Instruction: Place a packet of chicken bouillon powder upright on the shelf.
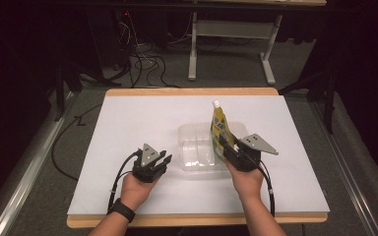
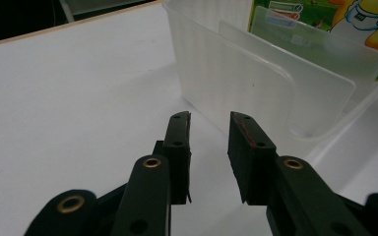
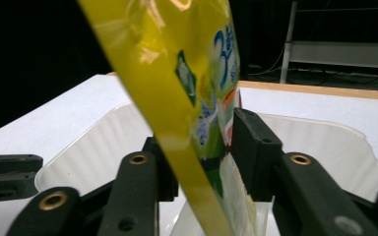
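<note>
A yellow spouted pouch (image 1: 221,125) stands upright in the right end of a clear plastic container (image 1: 197,147) on the white table. My right gripper (image 1: 225,145) reaches into that end from the near side. In the right gripper view the pouch (image 3: 187,83) rises between its jaws, which stand apart on either side and do not squeeze it. My left gripper (image 1: 163,162) rests on the table just left of the container, open and empty. In the left gripper view its pads (image 2: 248,147) point at the container's clear wall (image 2: 236,73), with the pouch (image 2: 325,19) behind it.
The white sheet (image 1: 128,128) covers a wooden tabletop, with bare room to the left and at the back. Cables trail from both grippers toward the near edge. On the floor beyond the table stand a grey frame (image 1: 231,39) and loose wires.
</note>
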A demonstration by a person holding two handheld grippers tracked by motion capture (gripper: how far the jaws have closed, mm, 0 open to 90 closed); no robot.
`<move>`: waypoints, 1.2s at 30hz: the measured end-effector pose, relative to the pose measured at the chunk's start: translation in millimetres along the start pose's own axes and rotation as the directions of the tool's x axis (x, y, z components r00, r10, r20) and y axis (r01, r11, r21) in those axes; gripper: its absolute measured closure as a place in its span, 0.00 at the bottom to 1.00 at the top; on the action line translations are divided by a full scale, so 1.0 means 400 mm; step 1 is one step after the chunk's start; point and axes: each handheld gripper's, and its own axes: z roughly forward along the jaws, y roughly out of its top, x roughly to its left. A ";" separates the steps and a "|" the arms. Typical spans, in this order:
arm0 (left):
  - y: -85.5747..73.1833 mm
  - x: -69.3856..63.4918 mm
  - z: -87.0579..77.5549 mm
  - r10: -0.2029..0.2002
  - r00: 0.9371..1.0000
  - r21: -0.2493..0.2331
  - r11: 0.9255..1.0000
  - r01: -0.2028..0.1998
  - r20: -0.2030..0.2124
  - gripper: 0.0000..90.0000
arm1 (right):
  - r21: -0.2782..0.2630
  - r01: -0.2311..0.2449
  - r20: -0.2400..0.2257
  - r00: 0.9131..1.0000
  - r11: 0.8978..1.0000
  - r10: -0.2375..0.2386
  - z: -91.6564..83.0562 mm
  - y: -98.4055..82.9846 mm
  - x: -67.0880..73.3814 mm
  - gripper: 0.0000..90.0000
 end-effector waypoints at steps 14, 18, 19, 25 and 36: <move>0.001 0.008 -0.006 -0.017 1.000 -0.010 1.000 0.017 0.003 0.75 | 0.043 0.026 -0.065 0.998 0.999 -0.024 -0.046 0.002 -0.002 0.52; 0.000 0.012 -0.009 -0.020 1.000 -0.009 1.000 0.020 0.002 0.75 | 0.057 0.053 -0.084 0.995 0.997 -0.048 -0.098 -0.013 -0.003 0.49; -0.001 0.014 -0.010 -0.022 1.000 -0.009 1.000 0.022 0.001 0.75 | 0.058 0.055 -0.089 0.995 0.997 -0.050 -0.114 -0.018 -0.005 0.49; 0.001 0.025 -0.020 -0.036 0.999 -0.019 0.999 0.036 -0.006 0.72 | 0.027 0.066 -0.058 0.996 0.997 -0.064 -0.210 -0.029 -0.048 0.49; -0.002 0.051 -0.040 -0.075 0.997 -0.046 0.996 0.074 -0.021 0.65 | 0.032 0.011 0.084 0.996 0.999 -0.013 -0.222 -0.060 -0.253 0.51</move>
